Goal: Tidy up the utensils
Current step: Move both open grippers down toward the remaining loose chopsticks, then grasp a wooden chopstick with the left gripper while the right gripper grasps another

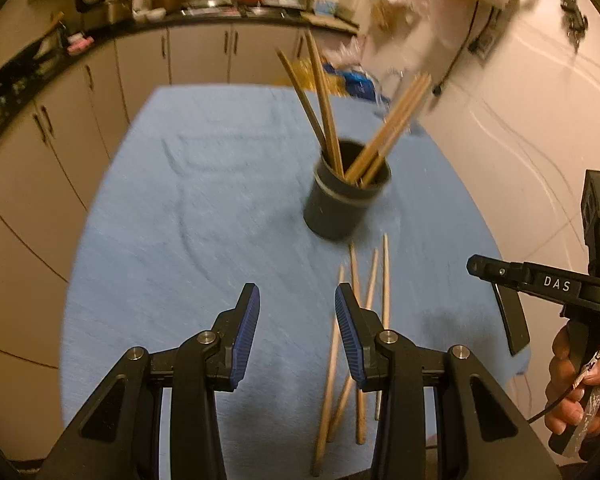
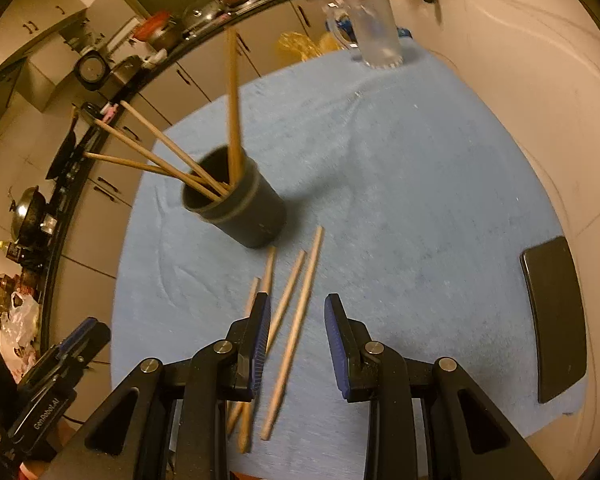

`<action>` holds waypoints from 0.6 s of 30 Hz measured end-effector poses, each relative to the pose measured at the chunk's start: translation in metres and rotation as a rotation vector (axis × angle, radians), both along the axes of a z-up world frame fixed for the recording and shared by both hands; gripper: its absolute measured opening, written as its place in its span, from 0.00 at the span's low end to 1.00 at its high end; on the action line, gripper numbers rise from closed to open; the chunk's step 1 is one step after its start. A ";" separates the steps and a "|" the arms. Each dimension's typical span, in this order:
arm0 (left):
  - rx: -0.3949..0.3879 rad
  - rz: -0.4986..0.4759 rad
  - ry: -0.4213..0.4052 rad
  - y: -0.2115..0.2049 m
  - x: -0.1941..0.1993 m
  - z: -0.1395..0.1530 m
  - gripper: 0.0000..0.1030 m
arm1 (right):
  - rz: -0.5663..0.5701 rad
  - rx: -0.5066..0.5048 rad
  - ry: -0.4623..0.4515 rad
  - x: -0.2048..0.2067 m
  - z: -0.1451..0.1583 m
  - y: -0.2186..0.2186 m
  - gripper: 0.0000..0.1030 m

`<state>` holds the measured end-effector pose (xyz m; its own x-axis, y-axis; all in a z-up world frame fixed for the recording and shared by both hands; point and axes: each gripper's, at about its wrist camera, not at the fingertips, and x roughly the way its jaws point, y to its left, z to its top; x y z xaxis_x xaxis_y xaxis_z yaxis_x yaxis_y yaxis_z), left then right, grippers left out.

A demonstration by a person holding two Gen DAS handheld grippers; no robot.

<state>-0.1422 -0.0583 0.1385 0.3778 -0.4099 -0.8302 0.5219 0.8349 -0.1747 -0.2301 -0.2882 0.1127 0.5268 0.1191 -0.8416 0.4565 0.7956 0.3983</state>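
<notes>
1. Between the right gripper (image 2: 296, 344) jaws, parted and holding nothing, one loose chopstick (image 2: 294, 332) lies on the blue tabletop (image 2: 420, 200).
2. Beyond both jaws stands the dark cup (image 1: 346, 196) holding chopsticks.
3. Left gripper (image 1: 297, 332) jaws gape empty, loose chopsticks (image 1: 356, 320) just right.

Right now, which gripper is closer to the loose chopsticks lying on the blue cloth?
Right. The right gripper hangs directly over the loose chopsticks, one showing between its open jaws. The left gripper hangs beside them, with the pile at its right finger.
</notes>
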 end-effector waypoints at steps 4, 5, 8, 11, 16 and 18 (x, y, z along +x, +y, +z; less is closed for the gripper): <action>0.024 -0.032 0.065 -0.012 0.001 -0.024 0.37 | 0.004 0.013 0.041 -0.004 -0.017 -0.003 0.29; 0.032 -0.042 0.082 -0.016 0.002 -0.031 0.37 | 0.006 0.017 0.050 -0.005 -0.021 -0.004 0.29; 0.057 -0.059 0.119 -0.024 0.002 -0.049 0.37 | 0.016 0.019 0.075 -0.006 -0.032 -0.003 0.29; 0.073 -0.081 0.151 -0.033 0.004 -0.063 0.37 | 0.028 0.014 0.093 -0.006 -0.039 -0.005 0.29; 0.105 -0.114 0.178 -0.050 0.009 -0.083 0.37 | 0.034 0.015 0.106 -0.005 -0.045 -0.011 0.29; 0.112 -0.132 0.188 -0.055 0.009 -0.087 0.37 | 0.034 0.013 0.108 -0.004 -0.047 -0.013 0.29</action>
<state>-0.1328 -0.1130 0.0513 0.1622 -0.3472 -0.9237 0.5944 0.7815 -0.1894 -0.2344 -0.3016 0.0659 0.4289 0.1466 -0.8914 0.4703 0.8062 0.3589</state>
